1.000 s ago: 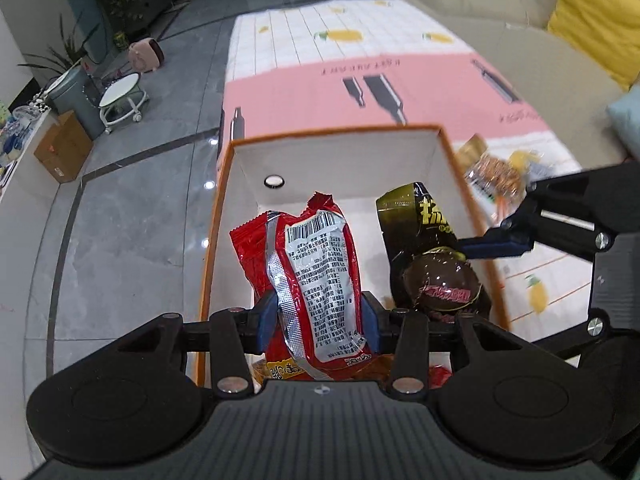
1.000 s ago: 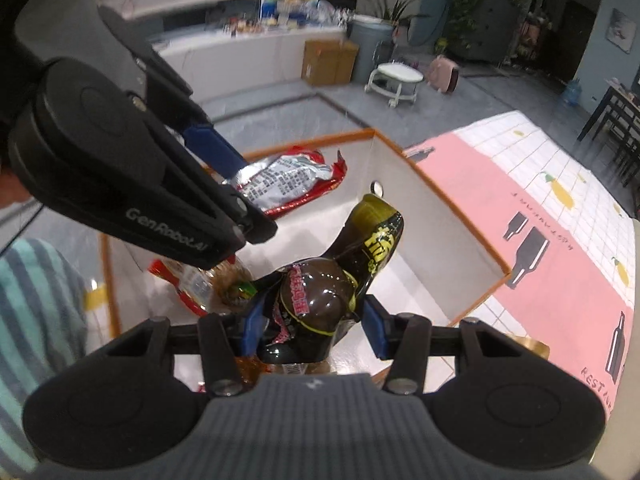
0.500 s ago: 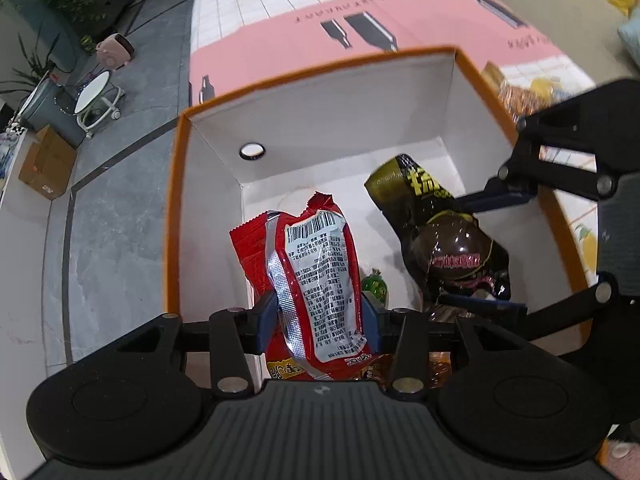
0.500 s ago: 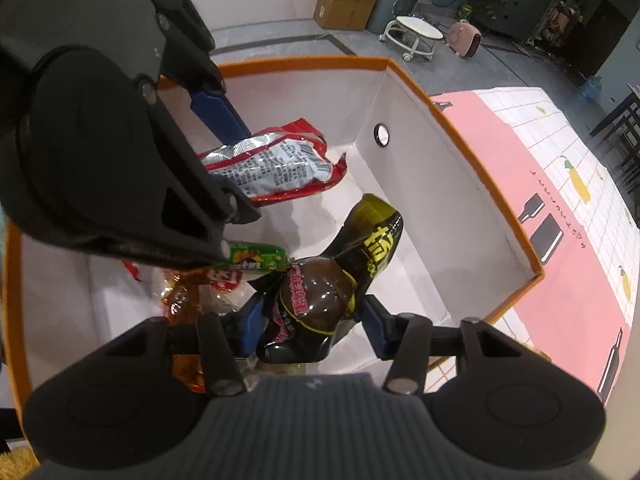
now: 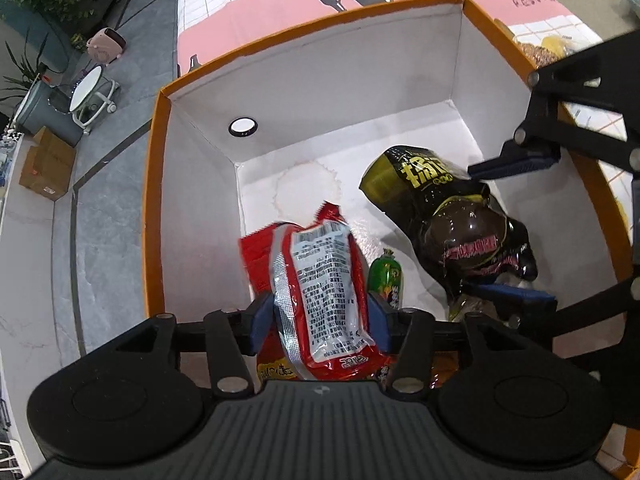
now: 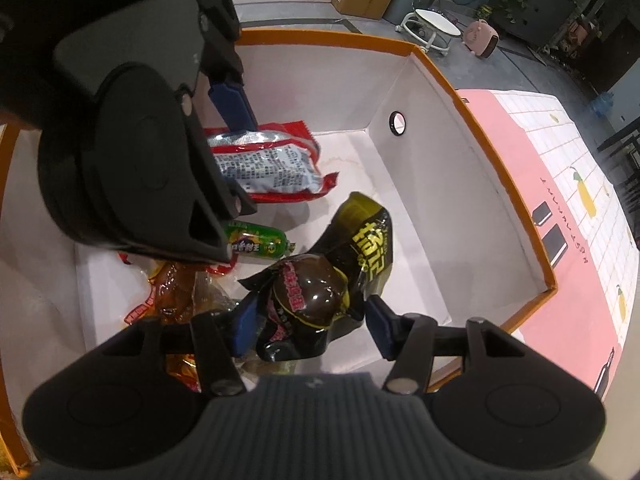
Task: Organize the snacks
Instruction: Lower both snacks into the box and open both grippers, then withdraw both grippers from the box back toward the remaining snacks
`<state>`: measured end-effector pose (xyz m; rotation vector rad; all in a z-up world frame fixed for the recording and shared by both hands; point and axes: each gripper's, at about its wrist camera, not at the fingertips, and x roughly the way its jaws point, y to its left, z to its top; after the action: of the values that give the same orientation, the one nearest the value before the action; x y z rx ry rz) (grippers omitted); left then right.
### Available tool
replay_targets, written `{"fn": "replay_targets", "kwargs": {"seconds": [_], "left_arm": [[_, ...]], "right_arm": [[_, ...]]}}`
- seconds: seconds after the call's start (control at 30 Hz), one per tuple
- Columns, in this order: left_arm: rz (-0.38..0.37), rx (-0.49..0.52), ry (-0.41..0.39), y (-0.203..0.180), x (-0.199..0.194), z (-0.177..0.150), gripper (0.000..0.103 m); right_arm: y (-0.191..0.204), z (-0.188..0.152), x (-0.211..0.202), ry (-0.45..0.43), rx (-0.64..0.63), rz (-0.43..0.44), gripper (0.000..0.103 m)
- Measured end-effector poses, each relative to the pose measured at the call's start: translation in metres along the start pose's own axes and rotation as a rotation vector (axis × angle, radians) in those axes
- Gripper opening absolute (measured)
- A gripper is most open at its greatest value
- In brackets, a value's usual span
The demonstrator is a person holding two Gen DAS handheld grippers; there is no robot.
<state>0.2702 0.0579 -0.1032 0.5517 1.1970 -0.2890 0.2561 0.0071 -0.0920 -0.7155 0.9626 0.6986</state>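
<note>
Your left gripper (image 5: 318, 322), jaws opening, straddles the red snack pack (image 5: 320, 292) w/ its long axis running away toward the box's (image 5: 154, 200) far wall. Right gripper (image 6: 308, 330), also opening, has the black snack pouch (image 6: 320, 296) between its pads near the right wall. Box sits on a pink tablecloth (image 5: 256, 4); grey tiled floor beyond.

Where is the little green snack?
The green snack lies on the box floor, between the red packet and the black packet.
</note>
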Motion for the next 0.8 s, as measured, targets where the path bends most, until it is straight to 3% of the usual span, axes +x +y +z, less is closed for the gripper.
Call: {"fn": "replay_targets", "kwargs": {"seconds": [0.13, 0.2, 0.33, 0.4, 0.8], "left_arm": [[0.015, 0.003, -0.016, 0.000, -0.002, -0.003, 0.064], [0.022, -0.006, -0.027, 0.002, -0.007, -0.004, 0.068], [0.021, -0.028, -0.055, 0.005, -0.018, -0.004, 0.074], [0.018, -0.038, -0.068, 0.006, -0.025, -0.004, 0.074], [0.053, -0.093, -0.161, 0.002, -0.073, -0.010, 0.074]], "right_arm": [[-0.001, 0.003, 0.000, -0.004, 0.012, -0.008, 0.057], [-0.001, 0.004, -0.002, -0.003, 0.021, -0.010, 0.066], [-0.001, 0.006, -0.007, -0.007, 0.041, -0.008, 0.068], [-0.002, 0.005, -0.009, -0.014, 0.051, -0.010, 0.075], [-0.010, -0.005, -0.058, -0.143, 0.151, -0.052, 0.076]]}}
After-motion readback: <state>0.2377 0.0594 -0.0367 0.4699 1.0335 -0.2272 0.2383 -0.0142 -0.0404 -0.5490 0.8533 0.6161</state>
